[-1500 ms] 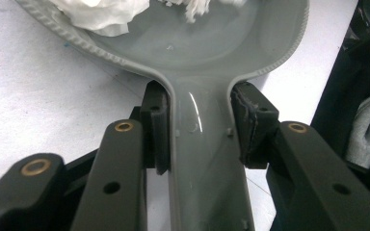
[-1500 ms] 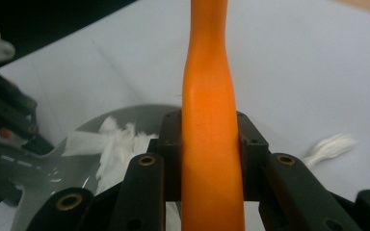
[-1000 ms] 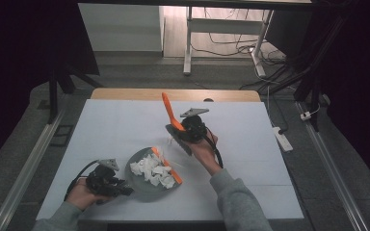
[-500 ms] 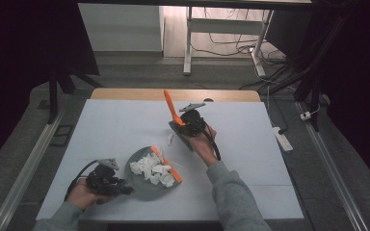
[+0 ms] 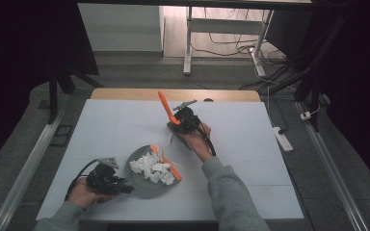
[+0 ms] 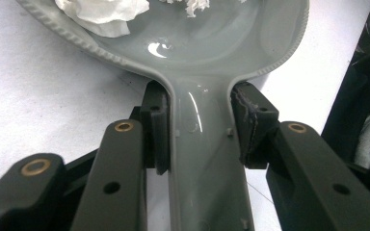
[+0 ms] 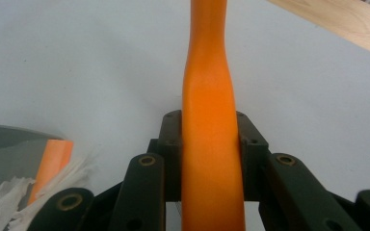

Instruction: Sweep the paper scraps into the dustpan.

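Observation:
A grey dustpan lies at the table's near left, holding several crumpled white paper scraps and an orange strip. My left gripper is shut on the pan's handle, its pads pressed on both sides just behind the scoop. My right gripper hovers mid-table beyond the pan, shut on an orange handle that slants up and away. In the right gripper view the orange handle runs straight up between the jaws, with the dustpan and paper scraps at lower left.
The white tabletop has a wooden far edge. A power strip lies on the floor beside the table's right side. A desk frame and cables stand behind the table.
My right gripper has shifted a little toward the far side of the table, carrying the orange handle with it. The left gripper and the dustpan have stayed put.

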`<state>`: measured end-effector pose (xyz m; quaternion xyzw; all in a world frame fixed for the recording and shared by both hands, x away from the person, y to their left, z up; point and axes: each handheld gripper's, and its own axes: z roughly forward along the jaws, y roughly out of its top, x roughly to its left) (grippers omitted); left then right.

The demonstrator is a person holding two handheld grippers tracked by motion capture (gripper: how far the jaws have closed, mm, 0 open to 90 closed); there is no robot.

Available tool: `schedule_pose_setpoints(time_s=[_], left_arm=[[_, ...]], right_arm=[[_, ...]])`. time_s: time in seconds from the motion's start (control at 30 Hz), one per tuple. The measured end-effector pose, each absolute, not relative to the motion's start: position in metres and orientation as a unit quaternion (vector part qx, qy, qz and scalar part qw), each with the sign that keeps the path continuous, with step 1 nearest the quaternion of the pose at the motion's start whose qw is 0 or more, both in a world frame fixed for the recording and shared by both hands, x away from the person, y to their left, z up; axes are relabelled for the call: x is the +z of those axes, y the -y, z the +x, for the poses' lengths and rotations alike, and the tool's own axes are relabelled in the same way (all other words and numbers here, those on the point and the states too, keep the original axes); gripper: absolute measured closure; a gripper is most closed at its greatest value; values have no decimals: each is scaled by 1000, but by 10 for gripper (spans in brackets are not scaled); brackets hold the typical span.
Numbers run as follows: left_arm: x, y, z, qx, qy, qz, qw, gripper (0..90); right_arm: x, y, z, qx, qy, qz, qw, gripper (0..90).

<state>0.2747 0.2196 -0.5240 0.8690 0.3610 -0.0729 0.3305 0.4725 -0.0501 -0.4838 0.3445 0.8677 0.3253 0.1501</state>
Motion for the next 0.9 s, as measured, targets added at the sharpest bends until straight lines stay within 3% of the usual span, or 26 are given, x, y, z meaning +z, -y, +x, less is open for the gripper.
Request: schedule_pose_setpoints(time_s=[0.27,0.67,0.9], left_arm=[[-525,-220,276,-73,-361,869,331,614],[-525,-220,276,-73,-361,869,330,614],[-524,-220,275,-72,-362,869,330,614]], right_arm=[[-484,33,456,317,-884,315,134,699],[-476,8,390,351,-903,241,65,699],[-452,12,370,395,-889,219,78,699]])
